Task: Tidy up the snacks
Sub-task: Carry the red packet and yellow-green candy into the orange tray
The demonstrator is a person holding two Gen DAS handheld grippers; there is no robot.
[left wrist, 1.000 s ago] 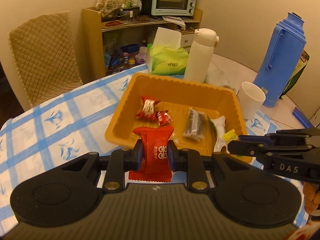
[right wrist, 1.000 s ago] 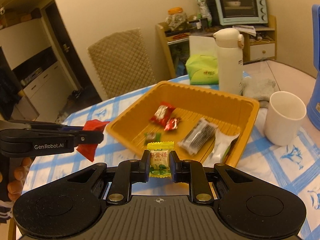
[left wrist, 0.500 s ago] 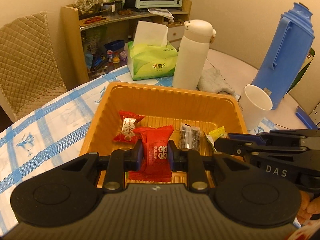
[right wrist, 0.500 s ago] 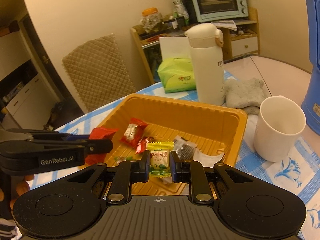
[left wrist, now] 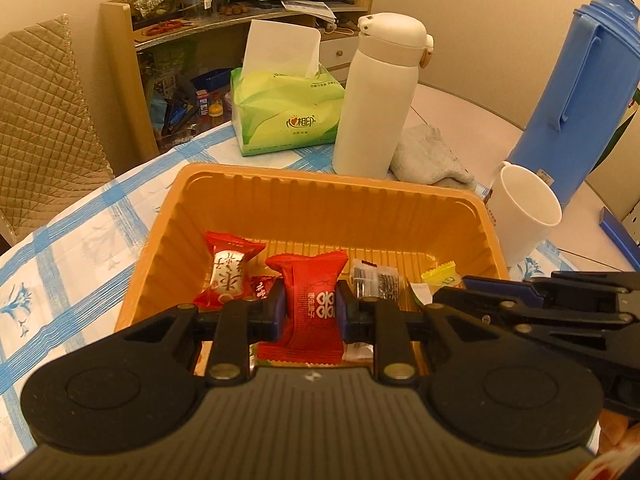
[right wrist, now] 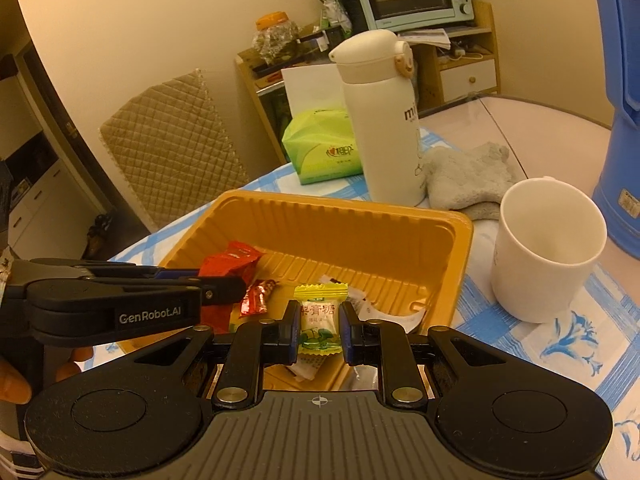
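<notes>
Left wrist view: the left tongs (left wrist: 311, 314) are clamped on a red snack packet (left wrist: 310, 304), held upright above the near part of the orange tray (left wrist: 320, 196). Inside the tray lie a red-and-white wrapped candy (left wrist: 228, 274), a small red candy (left wrist: 262, 288) and a dark packet (left wrist: 374, 280). The right tongs (left wrist: 452, 292) reach in from the right edge of the frame with a yellow-green candy (left wrist: 442, 276) at their tip. Past the tray's far rim stand a white flask (left wrist: 380, 96), a green tissue pack (left wrist: 286, 112) and a grey cloth (left wrist: 430, 156); a white mug (left wrist: 524, 212) stands off the tray's far right corner, with a blue thermos (left wrist: 580, 88) behind it.

Right wrist view: the right tongs (right wrist: 320, 326) are clamped on the yellow-green candy (right wrist: 319, 316), held over the tray's (right wrist: 348, 212) near rim. The left tongs (right wrist: 236, 290) come in from the left, gripping the red snack packet (right wrist: 228, 258) over the tray's left side. The tray sits on the blue-checked surface (right wrist: 560, 344), with the mug (right wrist: 548, 252) just beside its right wall.
</notes>
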